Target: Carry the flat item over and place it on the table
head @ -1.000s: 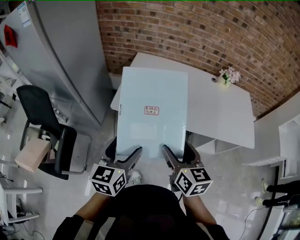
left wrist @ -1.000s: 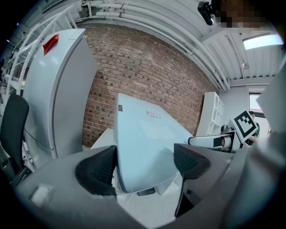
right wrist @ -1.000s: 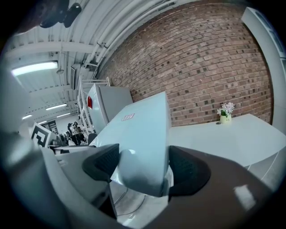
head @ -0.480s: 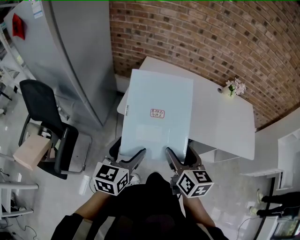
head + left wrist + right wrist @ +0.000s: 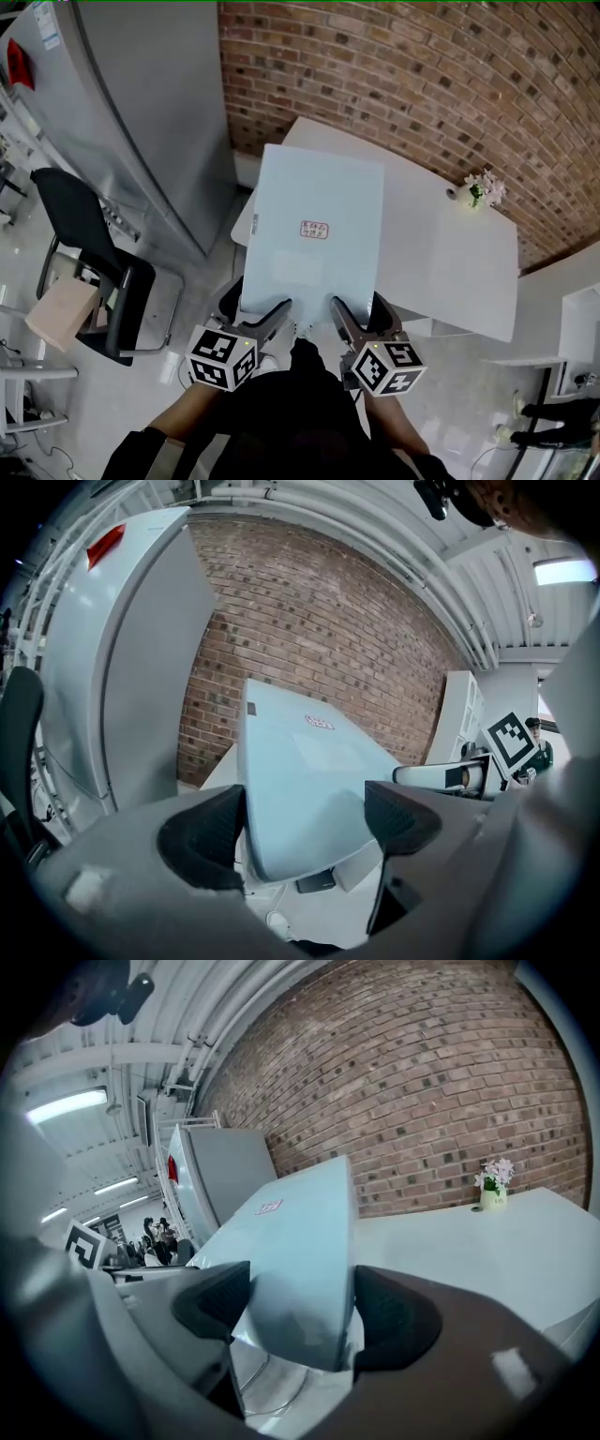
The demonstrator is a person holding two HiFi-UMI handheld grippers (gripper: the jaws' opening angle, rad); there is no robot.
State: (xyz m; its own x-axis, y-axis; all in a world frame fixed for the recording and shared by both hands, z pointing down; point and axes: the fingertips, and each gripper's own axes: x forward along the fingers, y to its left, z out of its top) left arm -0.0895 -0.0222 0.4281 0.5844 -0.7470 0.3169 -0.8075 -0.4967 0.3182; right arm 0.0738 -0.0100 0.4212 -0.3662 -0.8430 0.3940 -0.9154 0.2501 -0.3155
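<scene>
Flat item (image 5: 314,234), a pale blue panel, is carried by its near edge, which is clamped in both tools. The left hand-held gripper (image 5: 273,312) is clenched on the panel's 7 o'clock corner. In its own view the rounded corner (image 5: 300,789) is seen between the two dark pads (image 5: 202,841). The right hand-held gripper (image 5: 338,313) is clenched on the 5 o'clock corner, which is likewise seen between its pads (image 5: 394,1321) in its own view.

The panel is stretched away toward 12 o'clock, and a small red label (image 5: 315,229) is shown near its middle. In the head view its far half is laid across the left part of the white surface (image 5: 450,253); whether the two are touching cannot be told.

A small flower vase (image 5: 480,190) is set on the surface at 2 o'clock, close to the brick wall (image 5: 422,75) at 12 o'clock. A tall grey cabinet (image 5: 122,112) is seen at 10 o'clock. A black chair (image 5: 89,253) is found at 9 o'clock, and a cardboard box (image 5: 58,311) is seen beside it at 8 o'clock.
</scene>
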